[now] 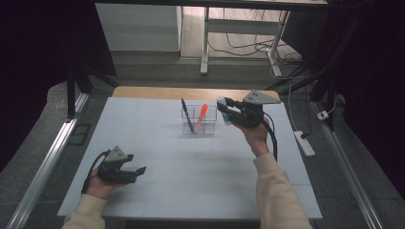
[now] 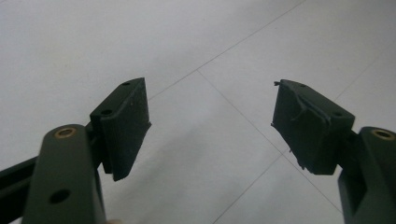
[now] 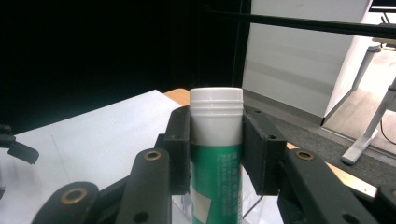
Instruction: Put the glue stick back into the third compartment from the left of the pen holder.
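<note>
A clear holder [image 1: 199, 125] with a blue pen [image 1: 186, 116] and an orange marker [image 1: 202, 113] stood far on the table [image 1: 157, 191], just left of the right gripper [image 1: 223, 110]. The right gripper view showed that gripper clamped on a glue stick [image 3: 216, 140], white cap up. The left gripper [image 1: 136, 172] rested near-left, jaws spread and empty.

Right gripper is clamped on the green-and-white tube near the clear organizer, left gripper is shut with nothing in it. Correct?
Not quite. The left gripper is open, not shut: the left gripper view shows its jaws standing wide apart over the bare table sheet, nothing between them. The rest holds: the right gripper clamps the green-and-white tube, held beside the clear organizer in the high view.
</note>
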`<state>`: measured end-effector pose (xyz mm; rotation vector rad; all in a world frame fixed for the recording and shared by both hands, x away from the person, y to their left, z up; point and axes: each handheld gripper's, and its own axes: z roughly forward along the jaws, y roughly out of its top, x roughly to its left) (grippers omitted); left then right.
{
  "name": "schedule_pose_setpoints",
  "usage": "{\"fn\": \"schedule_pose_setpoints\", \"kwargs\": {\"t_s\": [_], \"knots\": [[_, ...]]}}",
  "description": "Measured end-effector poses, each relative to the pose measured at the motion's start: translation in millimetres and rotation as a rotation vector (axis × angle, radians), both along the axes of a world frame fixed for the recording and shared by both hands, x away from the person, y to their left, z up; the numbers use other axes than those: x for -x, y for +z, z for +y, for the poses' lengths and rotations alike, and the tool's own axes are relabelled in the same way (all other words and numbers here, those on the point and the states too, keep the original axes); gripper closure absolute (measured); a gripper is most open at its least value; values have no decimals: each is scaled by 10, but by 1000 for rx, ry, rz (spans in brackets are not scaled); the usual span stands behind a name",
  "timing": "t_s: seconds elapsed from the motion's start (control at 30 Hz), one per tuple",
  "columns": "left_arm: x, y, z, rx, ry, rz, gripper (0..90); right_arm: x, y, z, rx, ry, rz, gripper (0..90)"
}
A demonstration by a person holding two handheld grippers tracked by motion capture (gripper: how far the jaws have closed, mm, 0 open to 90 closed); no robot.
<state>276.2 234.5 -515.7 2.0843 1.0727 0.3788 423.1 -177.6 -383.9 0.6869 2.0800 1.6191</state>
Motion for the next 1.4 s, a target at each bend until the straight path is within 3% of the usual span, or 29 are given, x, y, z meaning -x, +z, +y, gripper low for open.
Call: {"fn": "schedule_pose_setpoints", "kwargs": {"t_s": [0.7,0.93,1.4], "knots": [[-1,3,0,5,-4,-2,270,-185,14,243,-12,-14,-5,649],[-4,1,-2,3,-5,-1,270,-300,-77,308,7,-38,4,649],[-18,-11,12,6,-4,3,270,-549,-292,389,-31,-77,56,648]]}}
